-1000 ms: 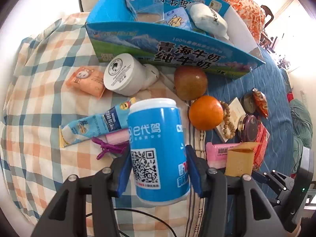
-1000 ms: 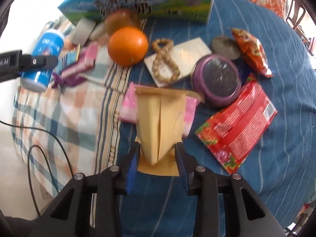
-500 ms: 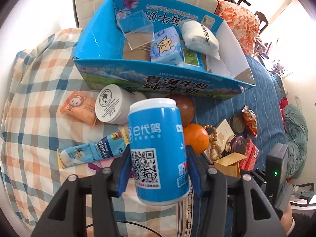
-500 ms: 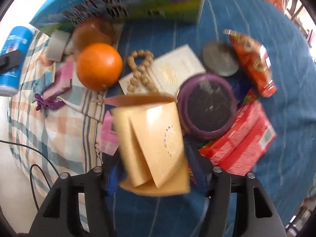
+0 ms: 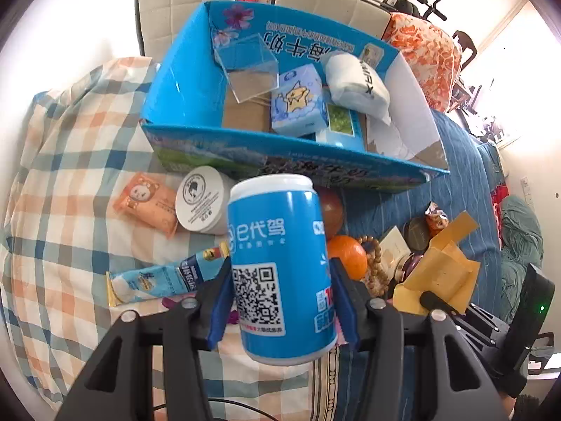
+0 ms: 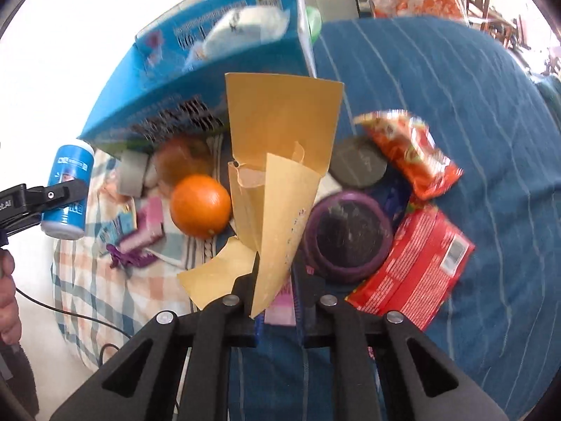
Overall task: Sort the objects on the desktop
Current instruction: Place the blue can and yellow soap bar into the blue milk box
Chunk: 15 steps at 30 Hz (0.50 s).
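Both grippers have risen toward the blue box [image 5: 245, 140]. Left gripper [image 5: 280, 301] clamps the blue can [image 5: 277, 266] at 6 o'clock; right gripper [image 6: 277, 280] pinches the brown envelope [image 6: 280, 161]. Only the left view shows the box's 4 contents.

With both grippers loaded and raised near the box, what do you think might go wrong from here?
1. The right gripper pinches the floppy yellow envelope only at its lower edge; it may slip or snag the blue box wall.
2. The left gripper holds the blue can low, so it could tip.
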{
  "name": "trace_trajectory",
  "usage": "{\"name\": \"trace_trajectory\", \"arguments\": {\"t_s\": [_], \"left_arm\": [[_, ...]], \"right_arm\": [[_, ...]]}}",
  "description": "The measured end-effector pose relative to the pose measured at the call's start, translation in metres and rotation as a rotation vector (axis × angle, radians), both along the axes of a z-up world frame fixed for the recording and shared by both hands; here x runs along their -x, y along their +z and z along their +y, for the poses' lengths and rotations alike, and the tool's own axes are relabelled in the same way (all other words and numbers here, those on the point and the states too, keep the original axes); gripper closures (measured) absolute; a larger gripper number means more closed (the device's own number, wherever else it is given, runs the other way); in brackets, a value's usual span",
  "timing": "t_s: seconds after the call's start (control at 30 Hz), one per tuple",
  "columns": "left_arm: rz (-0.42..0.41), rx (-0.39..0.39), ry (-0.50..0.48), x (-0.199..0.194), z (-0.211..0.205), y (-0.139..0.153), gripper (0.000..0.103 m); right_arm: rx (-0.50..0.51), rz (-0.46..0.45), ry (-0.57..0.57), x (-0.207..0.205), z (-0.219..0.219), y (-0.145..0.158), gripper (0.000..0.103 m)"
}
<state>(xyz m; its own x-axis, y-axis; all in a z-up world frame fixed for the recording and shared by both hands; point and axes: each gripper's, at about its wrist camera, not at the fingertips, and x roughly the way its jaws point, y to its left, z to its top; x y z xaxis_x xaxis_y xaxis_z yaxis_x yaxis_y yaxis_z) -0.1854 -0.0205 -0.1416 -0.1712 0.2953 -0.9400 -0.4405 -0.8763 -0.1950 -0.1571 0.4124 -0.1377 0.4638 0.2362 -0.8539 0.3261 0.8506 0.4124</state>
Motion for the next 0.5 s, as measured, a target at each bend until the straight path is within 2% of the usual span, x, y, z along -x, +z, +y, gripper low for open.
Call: {"name": "trace_trajectory", "arguments": {"t_s": [0.3, 0.5], "left_arm": [[0.074, -0.086, 0.026, 0.03, 0.012, 0.041, 0.051], [0.113, -0.107, 0.037, 0.056, 0.025, 0.053, 0.051]], "right_arm": [[0.029, -0.17, -0.016, -0.032, -0.015, 0.051, 0.09], [0.056, -0.237, -0.034, -0.069, -0.027, 0.075, 0.09]]}}
